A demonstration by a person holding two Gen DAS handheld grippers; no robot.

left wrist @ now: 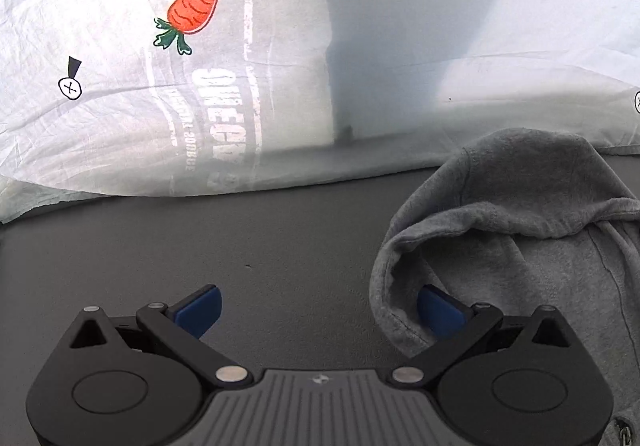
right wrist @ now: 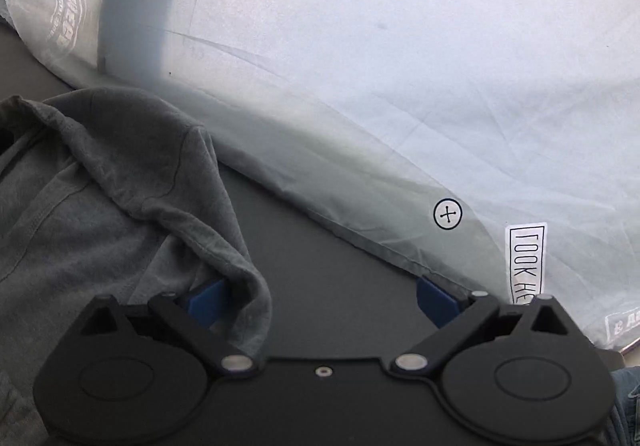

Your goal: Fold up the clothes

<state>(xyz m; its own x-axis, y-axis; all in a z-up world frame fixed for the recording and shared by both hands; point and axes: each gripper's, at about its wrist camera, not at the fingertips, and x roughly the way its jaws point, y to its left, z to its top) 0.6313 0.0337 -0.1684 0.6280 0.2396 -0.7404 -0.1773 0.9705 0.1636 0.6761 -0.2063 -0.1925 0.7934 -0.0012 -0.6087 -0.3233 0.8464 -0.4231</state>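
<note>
The grey garment (left wrist: 520, 230) is lying bunched on the dark surface (left wrist: 200, 246) between both spread, empty tongs, its folded edge touching the left tongs (left wrist: 320, 312) on their right finger and the right tongs (right wrist: 320, 304) on their left finger.

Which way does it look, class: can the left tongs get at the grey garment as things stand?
Probably yes. The left tongs are open, one blue pad already tucked into a fold of the grey garment, with nothing between them.

The garment (left wrist: 540, 230) lies on the table (left wrist: 200, 254), before the printed sheet (left wrist: 120, 85).
</note>
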